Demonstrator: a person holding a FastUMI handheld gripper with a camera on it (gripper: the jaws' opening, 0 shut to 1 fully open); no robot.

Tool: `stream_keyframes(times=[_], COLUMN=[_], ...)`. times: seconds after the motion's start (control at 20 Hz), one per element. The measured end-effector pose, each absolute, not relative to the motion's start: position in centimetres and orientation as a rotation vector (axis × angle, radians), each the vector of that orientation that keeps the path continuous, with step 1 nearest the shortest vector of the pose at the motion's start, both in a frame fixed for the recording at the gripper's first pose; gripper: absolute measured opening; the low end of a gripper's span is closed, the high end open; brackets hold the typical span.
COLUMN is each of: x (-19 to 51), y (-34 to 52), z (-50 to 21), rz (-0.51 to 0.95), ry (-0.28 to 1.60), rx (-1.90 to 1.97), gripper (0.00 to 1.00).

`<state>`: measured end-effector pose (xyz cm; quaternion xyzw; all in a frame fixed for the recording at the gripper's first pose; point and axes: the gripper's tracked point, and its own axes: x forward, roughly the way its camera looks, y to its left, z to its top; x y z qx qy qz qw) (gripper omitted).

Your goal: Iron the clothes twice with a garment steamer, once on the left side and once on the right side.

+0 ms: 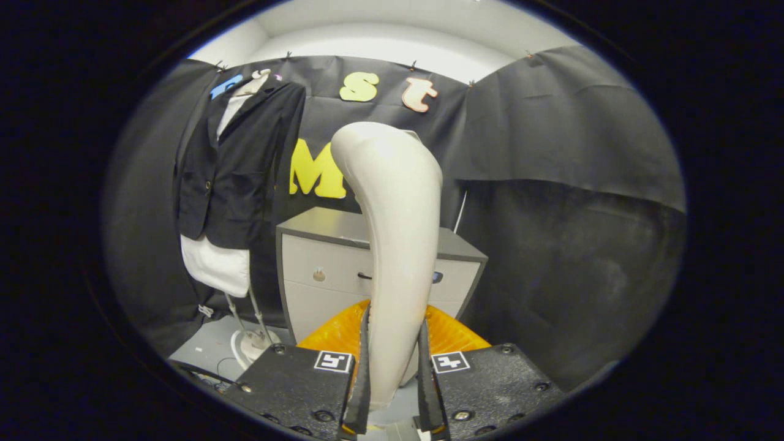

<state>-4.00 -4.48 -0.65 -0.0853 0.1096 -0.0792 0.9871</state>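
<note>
My gripper [395, 361] is shut on the handle of a cream garment steamer [395, 208], both fingers pressing its sides. The steamer rises upright between the fingers and curves to the left at its top. Beyond the fingers, to the left, a dark jacket [236, 165] over a white shirt [215, 264] hangs on a mannequin stand against the black cloth wall. The steamer head is well apart from the jacket, nearer to me and to its right.
A grey drawer cabinet [318, 269] stands behind the steamer, right of the mannequin. The mannequin's thin metal legs and round white base [251, 343] rest on the pale floor [205, 349]. Black cloth walls close in on all sides.
</note>
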Motion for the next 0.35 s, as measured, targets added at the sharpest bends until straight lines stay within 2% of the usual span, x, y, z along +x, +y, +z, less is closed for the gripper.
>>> stream_keyframes(times=[0.35], x=[-5.2], y=[-6.8], z=[-2.5], rz=[-0.158], ry=[0.259], rx=[-0.110], gripper=[0.34])
